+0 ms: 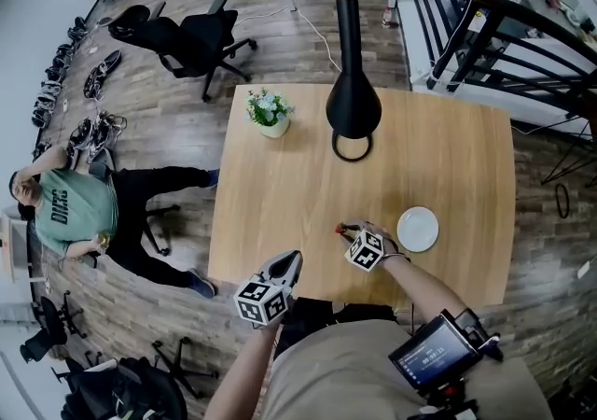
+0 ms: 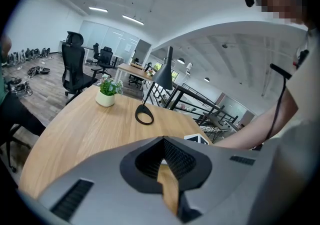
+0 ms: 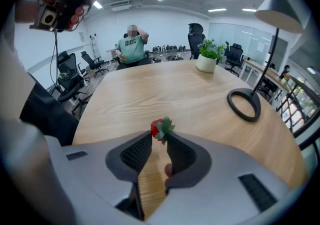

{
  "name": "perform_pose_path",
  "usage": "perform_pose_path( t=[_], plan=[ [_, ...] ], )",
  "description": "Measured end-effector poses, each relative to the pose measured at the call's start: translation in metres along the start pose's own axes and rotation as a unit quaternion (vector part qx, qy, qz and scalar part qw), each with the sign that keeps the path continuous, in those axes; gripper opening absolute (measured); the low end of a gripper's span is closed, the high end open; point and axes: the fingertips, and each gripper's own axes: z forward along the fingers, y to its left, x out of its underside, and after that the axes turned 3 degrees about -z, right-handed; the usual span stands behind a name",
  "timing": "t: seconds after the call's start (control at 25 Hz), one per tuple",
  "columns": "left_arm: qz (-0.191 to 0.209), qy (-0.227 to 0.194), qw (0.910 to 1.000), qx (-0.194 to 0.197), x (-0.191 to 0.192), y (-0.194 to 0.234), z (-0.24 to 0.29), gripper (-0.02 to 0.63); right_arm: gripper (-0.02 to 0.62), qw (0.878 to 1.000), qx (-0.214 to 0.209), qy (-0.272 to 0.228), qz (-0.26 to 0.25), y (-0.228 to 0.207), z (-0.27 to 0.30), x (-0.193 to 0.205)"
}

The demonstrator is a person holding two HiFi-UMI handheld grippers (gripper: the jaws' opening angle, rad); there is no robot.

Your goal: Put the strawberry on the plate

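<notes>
Grey and idle, the left gripper [image 2: 163, 144] sits nearest the person's body, by the near edge of the wooden table [image 1: 280, 185], with its jaws closed together on nothing. A little further in, over the tabletop, the right gripper [image 3: 158, 139] has its jaws clamped on the strawberry [image 3: 160, 128]. The fruit sits at the very tips, its red body poking out past them and its green leaf cap turned toward the right-hand pad, so I judge the hold shallow (more a pinch than a deep grip). Whether the berry rests on the wood or is just clear of it, I cannot tell. The coming move turns on where the white plate [image 1: 417, 229] lies. It stands just beside the right gripper on that gripper's right, bare, and out of the right gripper's own view. The head view shows the jaws pointing leftward, away from the plate, so the fruit is on the far side of the gripper from it. The right hand is plainly the nearer one, and the carry probably calls for a short swing to the right that brings the tips over the plate before the jaws let go. Further back, well apart from all this, stand the black lamp [image 1: 353, 105] and a small potted plant [image 1: 269, 112].
</notes>
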Motion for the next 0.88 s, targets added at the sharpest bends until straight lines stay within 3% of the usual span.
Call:
perform_pose_path(
  t=[0.6,0.88],
  plan=[
    [0.003,-0.056,0.9983,0.015,-0.019,-0.03,-0.014,0.003,0.101,0.992,0.057,-0.109,0.026,-0.002,-0.101,-0.042],
    [0.012,-0.09,0.9957,0.018,-0.033,-0.05,-0.018,0.003,0.101,0.986,0.08,-0.14,0.044,-0.006,-0.15,-0.043]
  ],
)
